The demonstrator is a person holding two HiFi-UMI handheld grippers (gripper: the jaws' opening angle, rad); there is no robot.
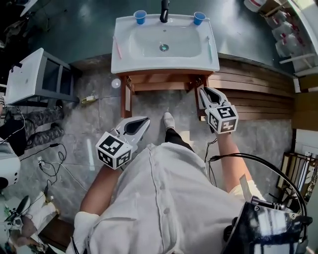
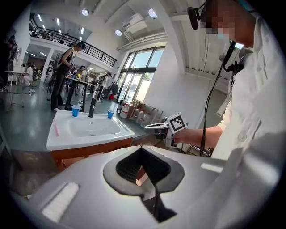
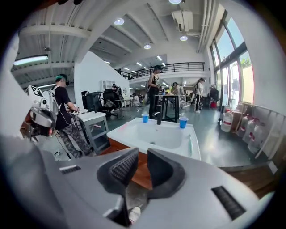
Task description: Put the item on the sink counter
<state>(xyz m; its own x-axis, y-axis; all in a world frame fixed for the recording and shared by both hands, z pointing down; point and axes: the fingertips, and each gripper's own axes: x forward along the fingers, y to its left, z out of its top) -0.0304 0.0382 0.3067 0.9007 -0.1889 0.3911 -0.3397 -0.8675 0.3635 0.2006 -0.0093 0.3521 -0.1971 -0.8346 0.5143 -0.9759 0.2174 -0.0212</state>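
Observation:
The white sink counter (image 1: 124, 62) stands ahead on a wooden cabinet. A black faucet (image 1: 164, 11) rises between two blue cups (image 1: 140, 17) (image 1: 199, 18) on its back edge. A pink toothbrush (image 1: 118, 48) lies on the left rim and a green toothbrush (image 1: 209, 48) on the right rim. My left gripper (image 1: 146, 120) hovers over the floor short of the cabinet, its tips (image 2: 142, 150) together and nothing in them. My right gripper (image 1: 206, 91) is near the cabinet's right front corner. A narrow gap shows between its jaws (image 3: 143, 154), with nothing in it.
A grey cabinet (image 1: 37, 77) stands at the left, with a person's legs (image 1: 42, 124) beside it. Wooden decking (image 1: 253, 84) runs to the sink's right, and water jugs (image 1: 283, 34) lie beyond. Cables (image 1: 49, 163) trail over the floor at the left. My shoe (image 1: 169, 120) points at the cabinet.

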